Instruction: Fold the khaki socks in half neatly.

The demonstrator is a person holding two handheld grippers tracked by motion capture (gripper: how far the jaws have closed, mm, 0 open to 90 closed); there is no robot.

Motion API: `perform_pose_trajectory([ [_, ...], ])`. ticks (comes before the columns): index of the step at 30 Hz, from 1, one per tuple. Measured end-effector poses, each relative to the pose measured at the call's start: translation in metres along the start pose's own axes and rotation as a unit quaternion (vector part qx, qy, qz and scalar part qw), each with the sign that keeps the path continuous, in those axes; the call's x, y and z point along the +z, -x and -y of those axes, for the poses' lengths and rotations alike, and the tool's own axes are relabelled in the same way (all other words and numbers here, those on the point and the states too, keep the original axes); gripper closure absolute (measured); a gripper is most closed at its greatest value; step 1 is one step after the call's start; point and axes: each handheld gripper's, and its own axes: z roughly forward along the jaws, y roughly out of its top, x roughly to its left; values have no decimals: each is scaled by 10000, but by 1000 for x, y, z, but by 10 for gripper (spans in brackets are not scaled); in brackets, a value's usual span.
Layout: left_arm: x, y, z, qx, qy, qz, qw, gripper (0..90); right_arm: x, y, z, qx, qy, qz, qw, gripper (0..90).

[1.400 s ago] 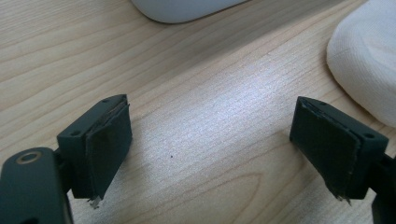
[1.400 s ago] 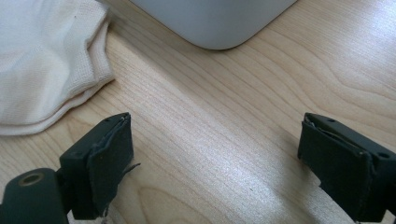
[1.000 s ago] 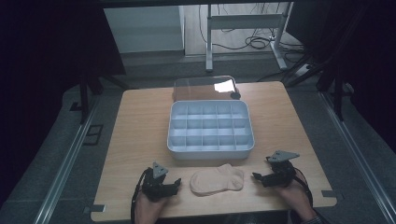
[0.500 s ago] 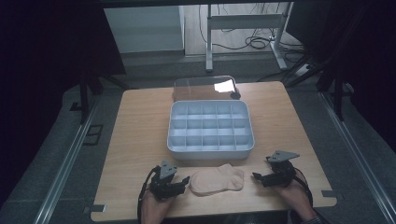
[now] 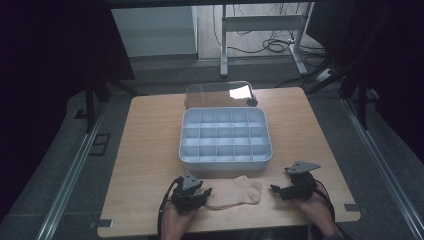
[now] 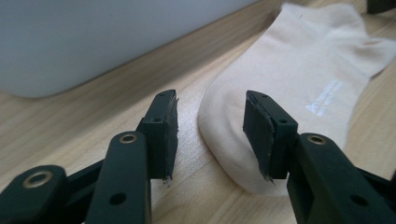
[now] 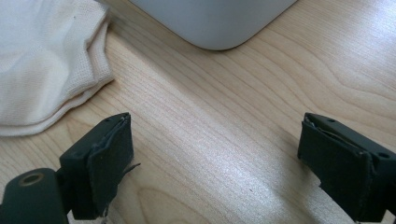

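From the high view, a wooden table carried a grey divided tray at its middle, with a clear lid lying just behind it. A cream sock lay flat near the front edge, between the two grippers. The left gripper sat at the sock's toe end, touching it or very nearly so; the dim light made that hard to settle. The right gripper rested apart from the sock's cuff end.

In the left gripper view, the jaws stood moderately apart, gripping nothing. The sock's rounded toe lay between them, reaching under the right-hand jaw, and the tray's wall rose beyond.

In the right gripper view, the jaws were spread wide over bare wood. The sock lay beyond the left-hand jaw, and the tray's corner sat ahead between them.
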Motion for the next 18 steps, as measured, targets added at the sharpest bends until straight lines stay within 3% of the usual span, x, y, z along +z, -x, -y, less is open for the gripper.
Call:
perform_pose_trajectory([
  [7, 10, 4, 5, 144, -69, -130, 9998, 509, 0, 0, 0, 0, -4, 3, 10000, 102],
  [11, 11, 6, 6, 83, -35, -165, 9998, 513, 0, 0, 0, 0, -2, 5, 10000, 102],
  [12, 10, 7, 6, 97, -25, -124, 9999, 580, 0, 0, 0, 0, -2, 6, 10000, 101],
  [13, 10, 7, 6, 82, -24, -90, 9999, 580, 0, 0, 0, 0, -2, 6, 10000, 101],
  [16, 10, 9, 6, 23, -39, 55, 10000, 703, 0, 0, 0, 7, -3, 8, 10000, 102],
  [17, 10, 9, 6, -15, -46, 124, 9999, 782, 0, 0, 0, 7, -3, 8, 10000, 102],
  [18, 11, 9, 6, -72, -50, 194, 9998, 782, 0, 0, 0, 7, -3, 8, 10000, 102],
])
